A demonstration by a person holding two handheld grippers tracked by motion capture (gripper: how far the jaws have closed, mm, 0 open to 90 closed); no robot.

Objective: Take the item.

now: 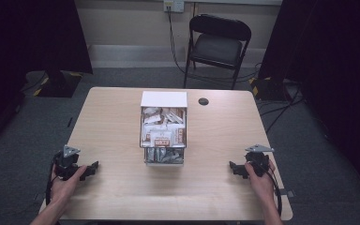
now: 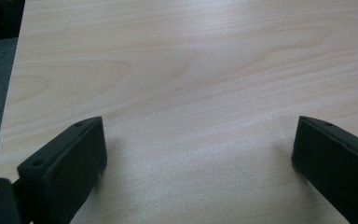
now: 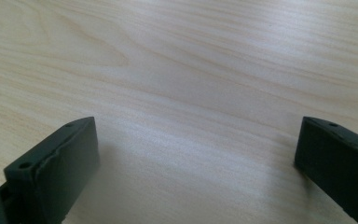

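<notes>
A wire basket (image 1: 143, 140) full of white and brown sachets (image 1: 163, 132) stands at the middle of the wooden table (image 1: 112, 122), with a white lid or card (image 1: 164, 99) at its far end. My left gripper (image 1: 93, 168) rests on the table at the near left, held by a hand, pointing right toward the basket. My right gripper (image 1: 231, 167) rests at the near right, pointing left. In both gripper views the black jaws stand wide apart over bare wood, left gripper (image 2: 198, 149) and right gripper (image 3: 198, 149) open with nothing between them.
A small dark round hole or cap (image 1: 203, 101) sits in the table right of the basket's far end. A black folding chair (image 1: 218, 44) stands beyond the table. Cables (image 1: 281, 105) run on the grey floor at the right.
</notes>
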